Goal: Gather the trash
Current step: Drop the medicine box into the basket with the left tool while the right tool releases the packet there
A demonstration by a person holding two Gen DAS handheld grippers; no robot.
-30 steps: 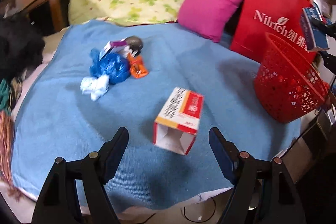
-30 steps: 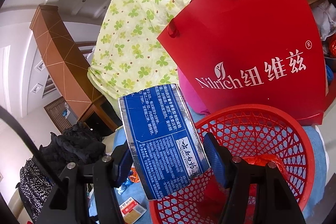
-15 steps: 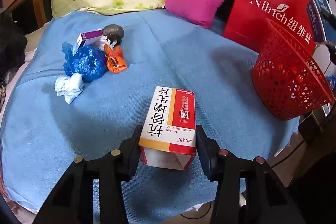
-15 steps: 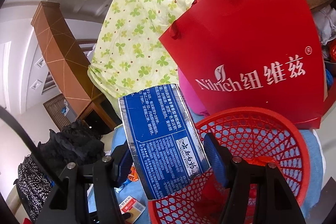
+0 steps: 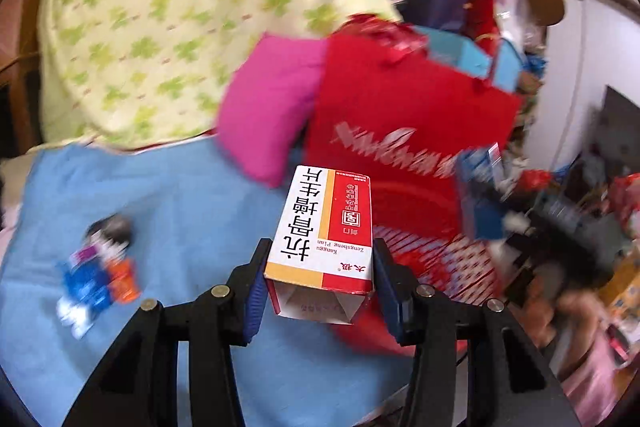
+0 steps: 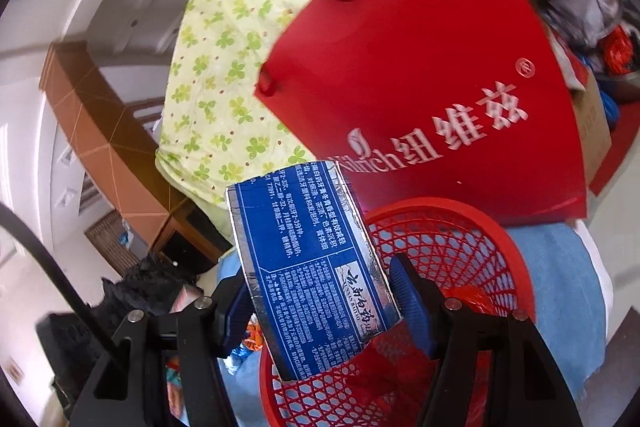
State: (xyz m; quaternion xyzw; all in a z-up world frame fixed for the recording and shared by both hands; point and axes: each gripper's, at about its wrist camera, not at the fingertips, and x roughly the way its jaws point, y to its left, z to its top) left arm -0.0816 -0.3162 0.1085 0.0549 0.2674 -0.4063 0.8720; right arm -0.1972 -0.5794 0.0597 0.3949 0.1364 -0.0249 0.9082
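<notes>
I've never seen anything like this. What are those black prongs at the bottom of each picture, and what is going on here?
They are hand-held grippers, one in each of a person's hands, each with a fisheye camera looking along its fingers. The left gripper clamps an open white-and-red carton, lifted above the blue blanket, where a small pile of trash lies. The right gripper clamps a blue box over the red basket, in front of a red paper bag.
</notes>
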